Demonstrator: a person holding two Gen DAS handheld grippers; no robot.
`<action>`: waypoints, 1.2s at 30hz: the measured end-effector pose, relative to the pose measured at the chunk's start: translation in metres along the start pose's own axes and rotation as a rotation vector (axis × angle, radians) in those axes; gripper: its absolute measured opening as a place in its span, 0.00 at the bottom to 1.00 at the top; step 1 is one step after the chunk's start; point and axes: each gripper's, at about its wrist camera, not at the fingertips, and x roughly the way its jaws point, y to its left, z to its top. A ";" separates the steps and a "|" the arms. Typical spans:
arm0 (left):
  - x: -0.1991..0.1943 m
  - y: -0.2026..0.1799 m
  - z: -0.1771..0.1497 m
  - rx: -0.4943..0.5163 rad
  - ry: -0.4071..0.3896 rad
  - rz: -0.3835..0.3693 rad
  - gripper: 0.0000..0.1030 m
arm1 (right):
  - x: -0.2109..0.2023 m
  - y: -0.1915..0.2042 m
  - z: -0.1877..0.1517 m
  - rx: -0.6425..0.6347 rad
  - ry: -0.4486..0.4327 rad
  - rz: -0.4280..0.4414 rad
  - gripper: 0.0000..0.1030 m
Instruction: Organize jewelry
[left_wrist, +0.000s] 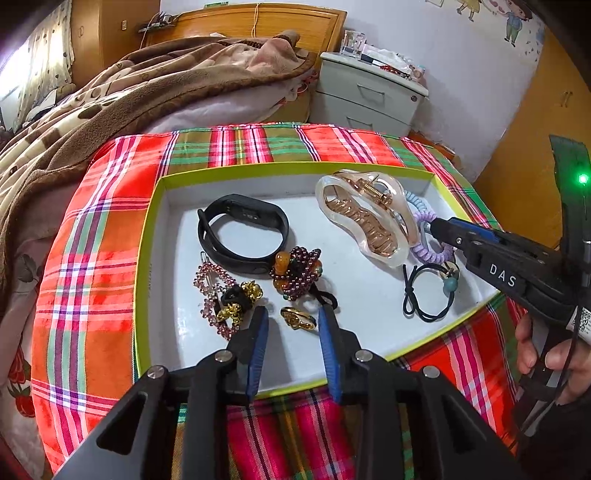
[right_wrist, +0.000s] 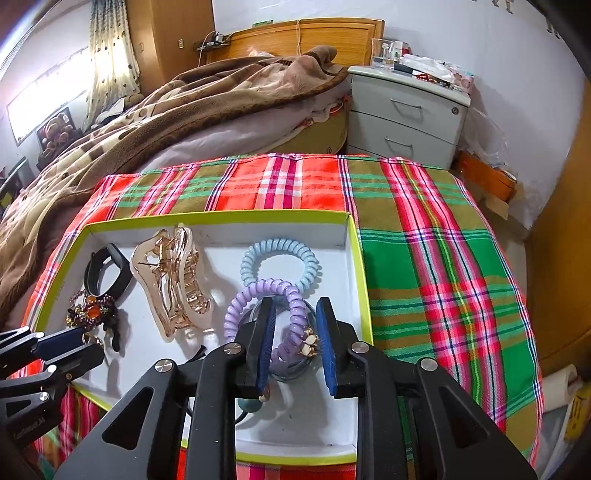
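**Jewelry laid out in a shallow white tray**

Near the tray's (left_wrist: 155, 236) front edge, a gold ring (left_wrist: 297, 318), lying free between the spread fingers of the left gripper (left_wrist: 293, 317). Beside it: gold-beaded black tie (left_wrist: 238, 301), pink beaded clip (left_wrist: 212, 291), garnet bead cluster (left_wrist: 295, 269), black wristband (left_wrist: 243, 229). Toward the right wall: large pearly claw clip (left_wrist: 364, 221), blue coil tie (right_wrist: 279, 264), purple coil tie (right_wrist: 266, 317), the latter untouched between the parted fingers of the right gripper (right_wrist: 294, 321). Under the tray, a plaid cloth (right_wrist: 436, 258) over the surface. Behind, a bed with brown blanket (right_wrist: 166, 107).
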 end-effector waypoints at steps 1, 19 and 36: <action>-0.001 -0.001 0.000 0.001 0.000 0.000 0.29 | -0.002 0.000 0.000 0.002 -0.005 0.002 0.23; -0.058 -0.017 -0.020 -0.009 -0.140 0.099 0.36 | -0.090 0.023 -0.039 0.029 -0.186 0.038 0.45; -0.090 -0.011 -0.047 -0.057 -0.219 0.169 0.36 | -0.117 0.043 -0.071 0.038 -0.232 0.073 0.45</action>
